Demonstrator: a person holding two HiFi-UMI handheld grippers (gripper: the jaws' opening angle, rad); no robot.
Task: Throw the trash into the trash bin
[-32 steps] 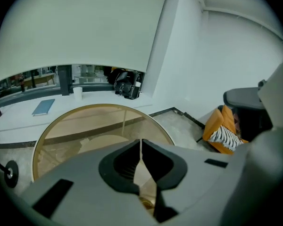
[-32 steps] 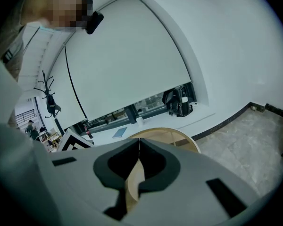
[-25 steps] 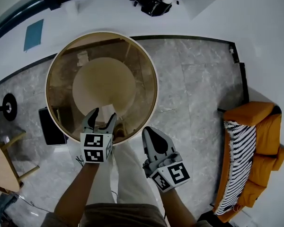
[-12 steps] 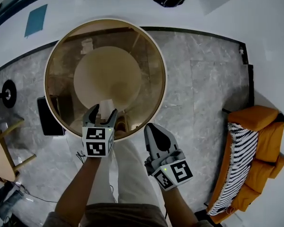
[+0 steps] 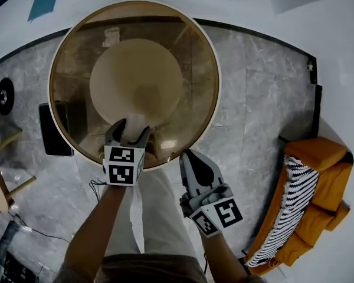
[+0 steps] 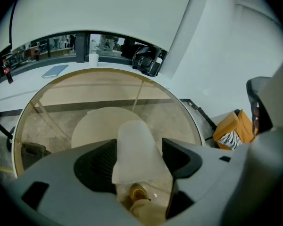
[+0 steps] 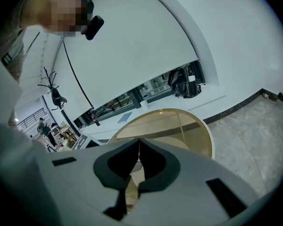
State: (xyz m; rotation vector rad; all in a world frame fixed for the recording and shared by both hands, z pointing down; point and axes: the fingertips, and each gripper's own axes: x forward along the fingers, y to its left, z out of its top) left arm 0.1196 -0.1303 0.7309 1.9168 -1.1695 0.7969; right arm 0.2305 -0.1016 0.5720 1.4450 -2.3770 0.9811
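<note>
Two grippers over a round glass tabletop [image 5: 215, 93]. Step in hand: pickup of the trash, reach/grasp stage, nowhere near disposal.

The left gripper [image 5: 133, 127] is pitched down at the near side of the glass. Its fingers are spread wide and have just been opening. The whitish see-thru trash [image 6: 134, 147], prob. a thin plastic cup, stands btwn them. It fills most of the gap, but the pads don't look to be pressing, so judged no grip. The trash seems to sit on the glass by the near rim; contact w/ the surface can't be confirmed.

The right gripper [image 5: 190, 157] is off the table edge, above the person's leg, fingers together, nothing in them.

Next: close the left fingers on the cup gently (thin wall, may crush or pop out), lift clear, then find the bin. No bin ID'd in any view; the dark box [image 5: 47, 137] on the floor by the table may be it, can't tell.
</note>
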